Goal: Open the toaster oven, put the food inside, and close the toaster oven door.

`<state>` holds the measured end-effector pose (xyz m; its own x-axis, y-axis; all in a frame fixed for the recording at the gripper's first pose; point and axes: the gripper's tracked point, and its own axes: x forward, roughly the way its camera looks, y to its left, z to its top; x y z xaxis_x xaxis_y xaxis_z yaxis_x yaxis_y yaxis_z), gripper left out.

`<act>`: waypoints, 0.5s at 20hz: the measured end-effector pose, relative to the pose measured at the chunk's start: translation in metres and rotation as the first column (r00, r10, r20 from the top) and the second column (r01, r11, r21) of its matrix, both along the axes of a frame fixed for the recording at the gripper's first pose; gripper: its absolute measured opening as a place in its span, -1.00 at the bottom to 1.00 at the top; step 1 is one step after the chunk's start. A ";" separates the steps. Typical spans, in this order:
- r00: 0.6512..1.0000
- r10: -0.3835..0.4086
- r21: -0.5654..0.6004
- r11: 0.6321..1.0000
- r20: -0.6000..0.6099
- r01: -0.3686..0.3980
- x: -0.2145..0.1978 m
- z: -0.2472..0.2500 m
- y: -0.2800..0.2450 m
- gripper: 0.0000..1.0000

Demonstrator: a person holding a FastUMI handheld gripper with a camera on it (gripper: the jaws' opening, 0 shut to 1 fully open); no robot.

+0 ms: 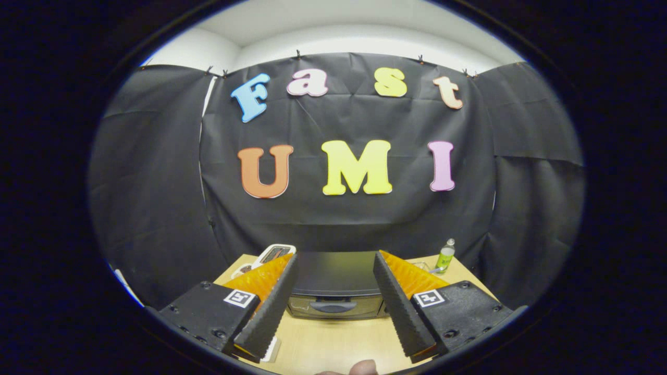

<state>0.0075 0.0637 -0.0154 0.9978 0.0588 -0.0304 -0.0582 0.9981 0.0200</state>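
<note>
The counter (333, 338), pale wood, carries everything in the booth. On it, straight ahead and between the two fingers, stands the toaster oven (333, 284), a dark box seen from above and in front, its door shut and a long handle (333, 307) running across the upper part of that door. The gripper (333, 276) is held above the counter with its jaws spread wide, nothing between them, the ribbed pads (268, 307) framing the oven on either side without touching it. Beyond the left finger lies a white device with a dark face (276, 253); beyond the right finger stands a small green bottle (445, 256), well apart from the oven.

The oven looks rigid and heavy enough to stay put under a gentle pull. The door is probably hinged at its lower edge, so the handle is the place to take hold, pinched from above and below at its middle. Its smooth finish may slip. The food cannot be made out from here.
</note>
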 end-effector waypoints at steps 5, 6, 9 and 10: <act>0.999 -0.020 0.041 0.999 0.043 0.018 -0.045 0.010 -0.006 0.91; 0.998 -0.026 0.048 0.999 0.052 0.024 -0.048 0.010 -0.007 0.91; 0.998 -0.038 0.076 0.997 0.050 0.034 -0.060 0.004 -0.009 0.91; 0.998 -0.042 0.078 0.996 0.051 0.038 -0.063 0.004 -0.009 0.91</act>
